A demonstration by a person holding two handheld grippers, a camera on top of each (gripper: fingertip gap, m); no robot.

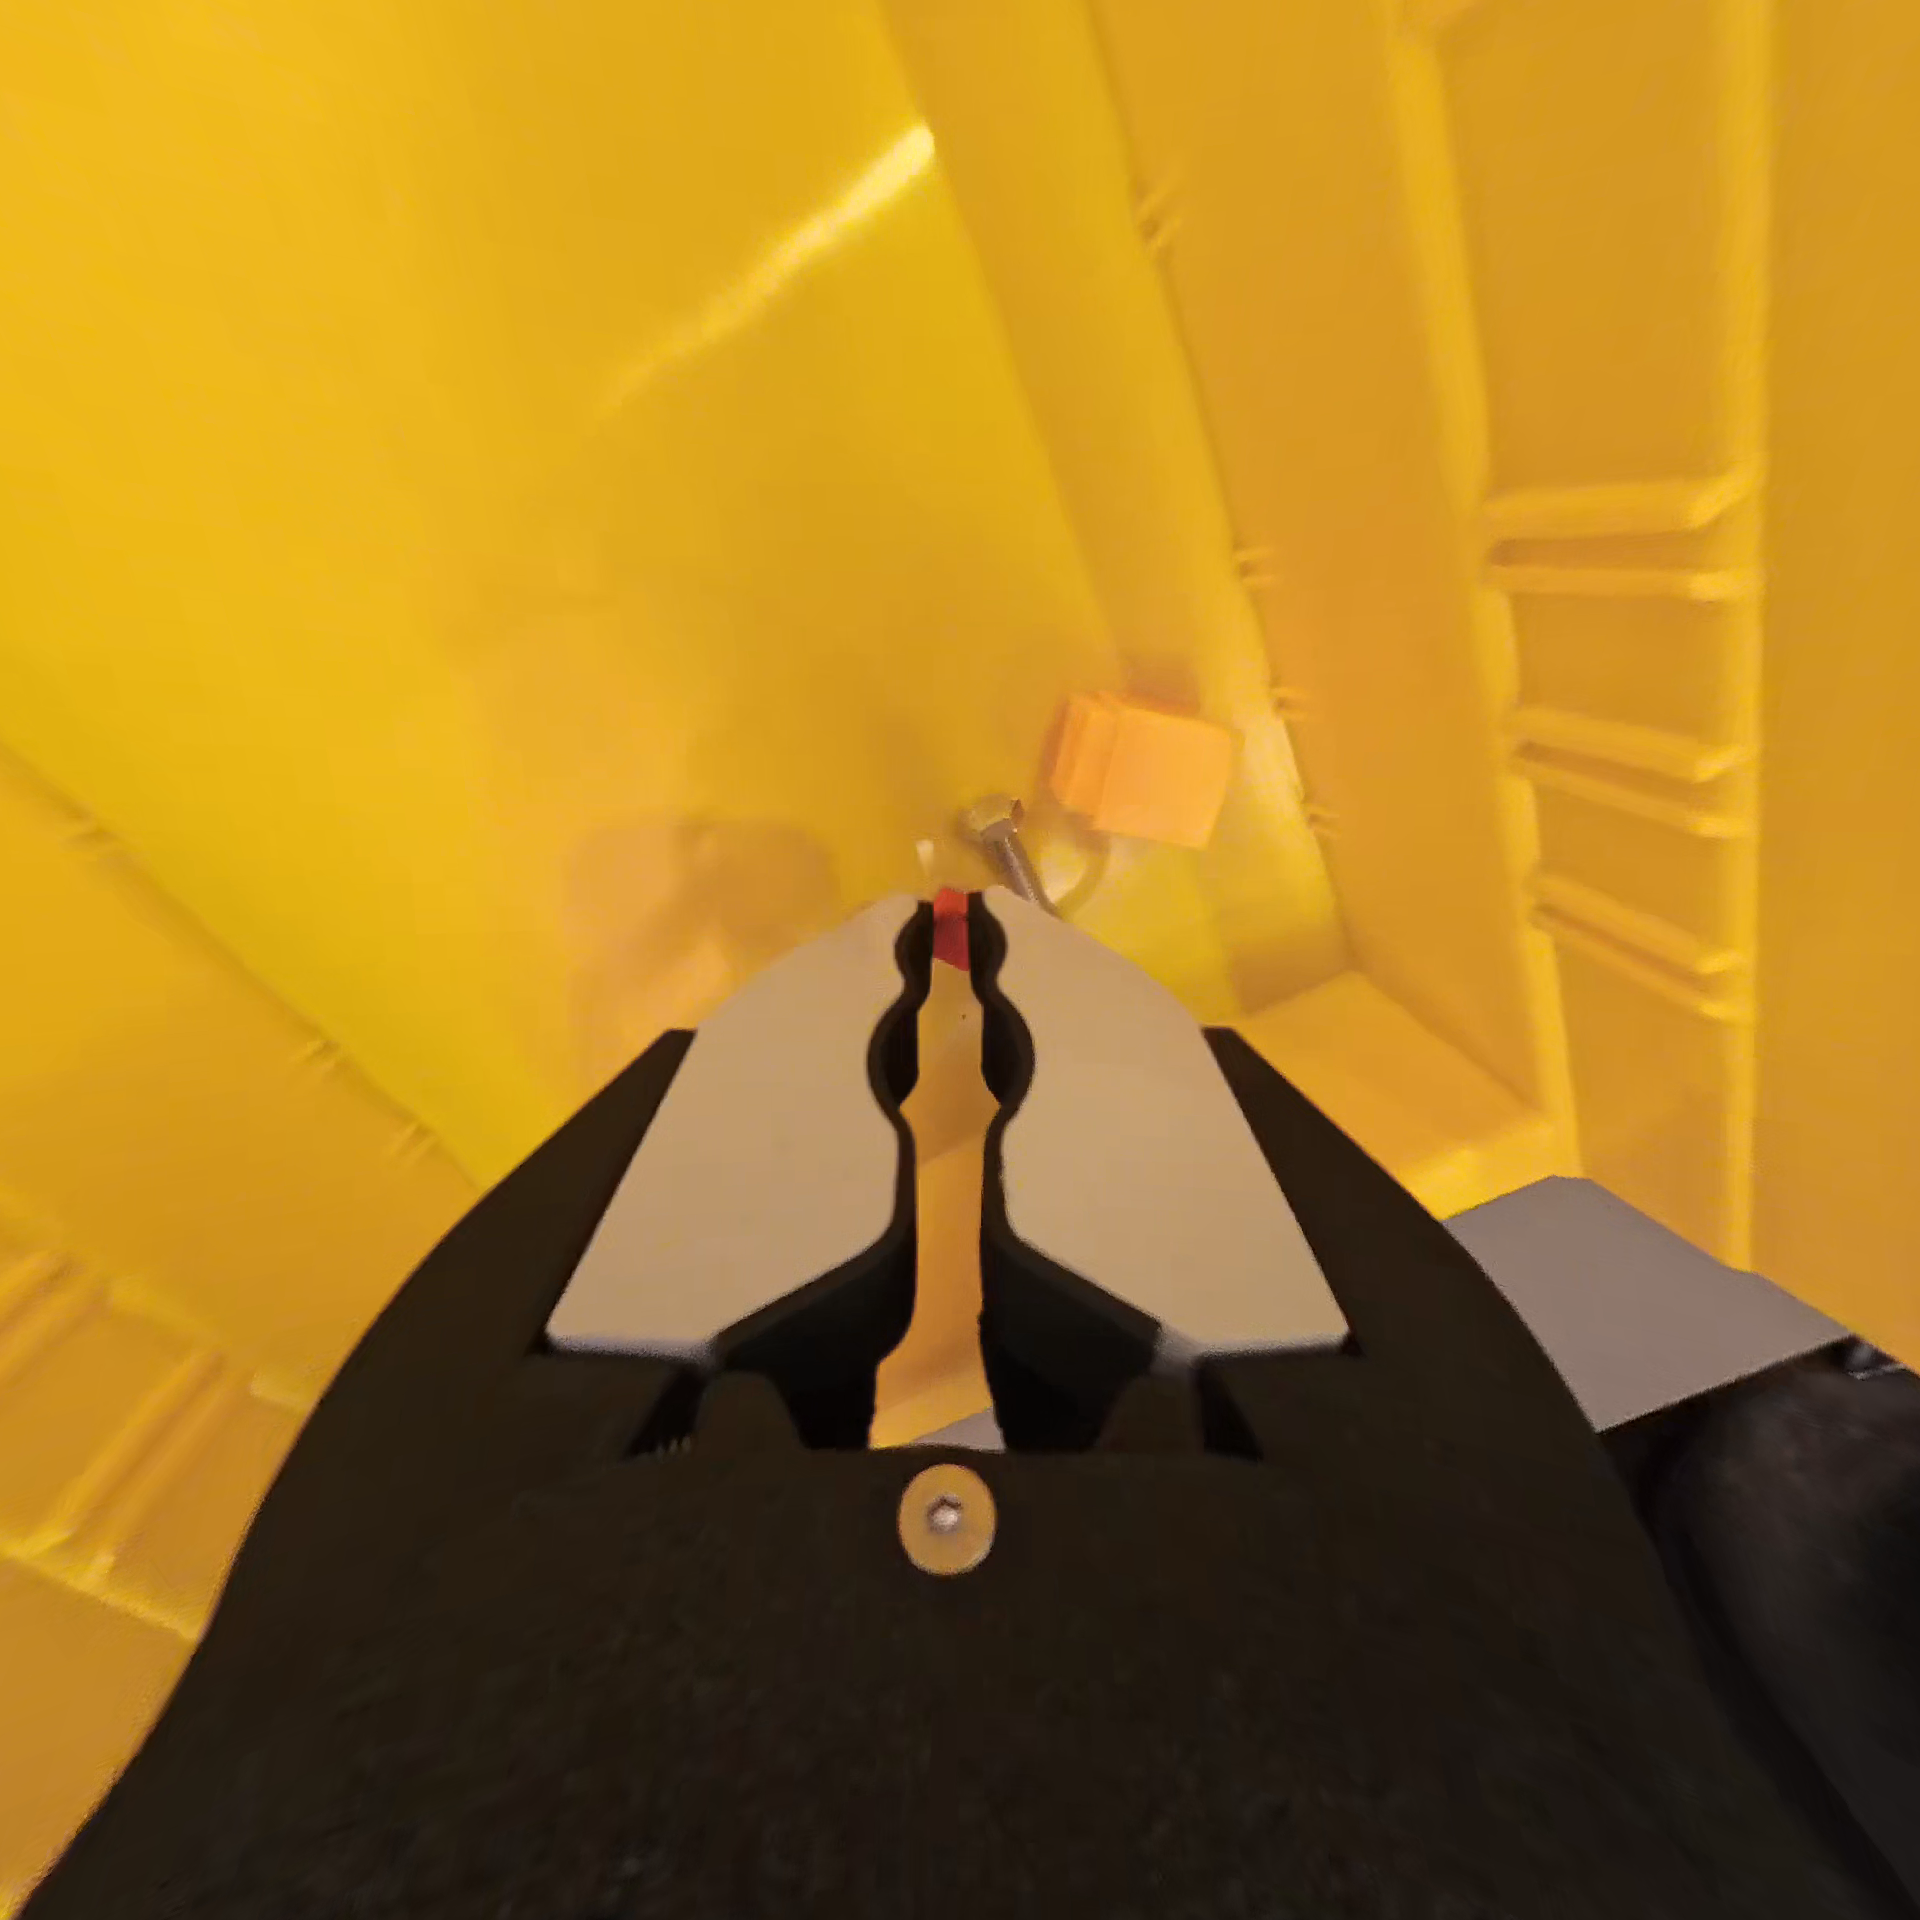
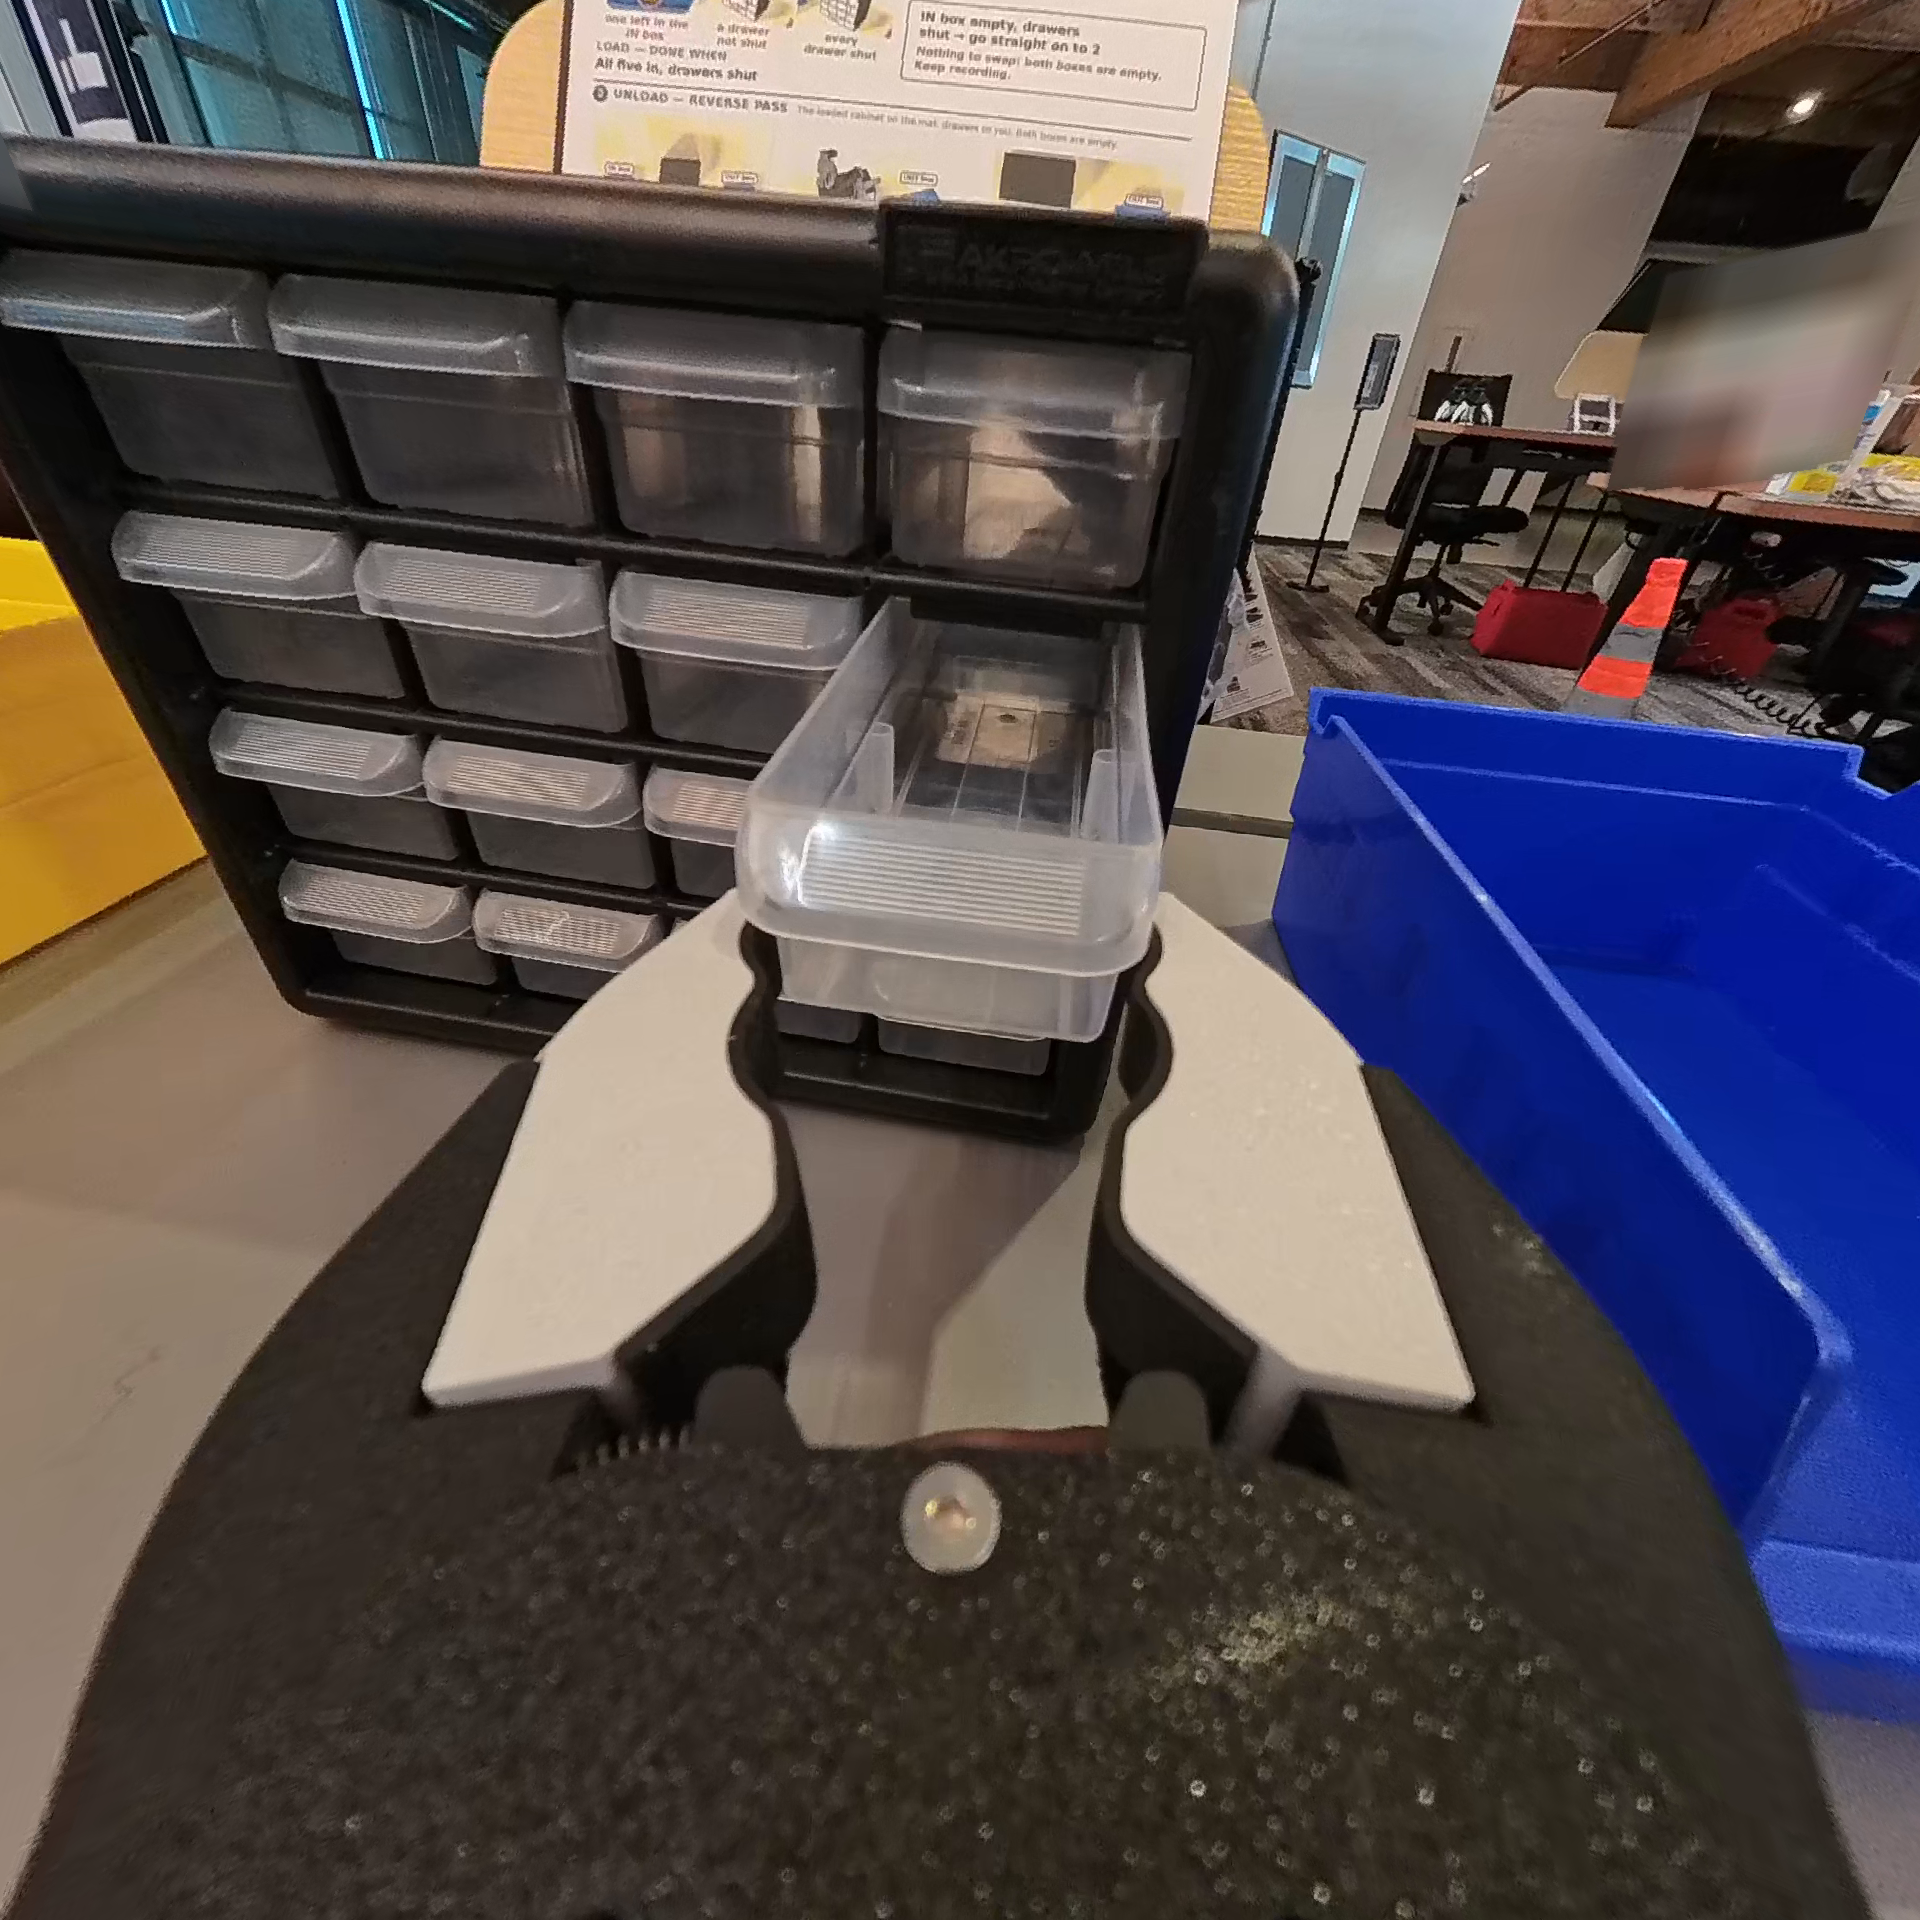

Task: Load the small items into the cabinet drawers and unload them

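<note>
In the left wrist view my left gripper is deep inside a yellow bin and is shut on a small red item at its fingertips. An orange block and a metal bolt lie just beyond the tips near the bin's corner. In the right wrist view my right gripper is open, its fingers on either side of the front of a pulled-out clear drawer in the right column of the black cabinet. The other drawers are closed.
A blue bin stands to the right of the cabinet. The yellow bin stands to its left. A printed instruction sheet stands behind the cabinet. All sit on a grey table. Office desks and chairs are far off. There is about 40 cm between the tips of the two grippers. The left gripper is farther from the black cabinet, some 35 cm, than the right, some 10 cm.
</note>
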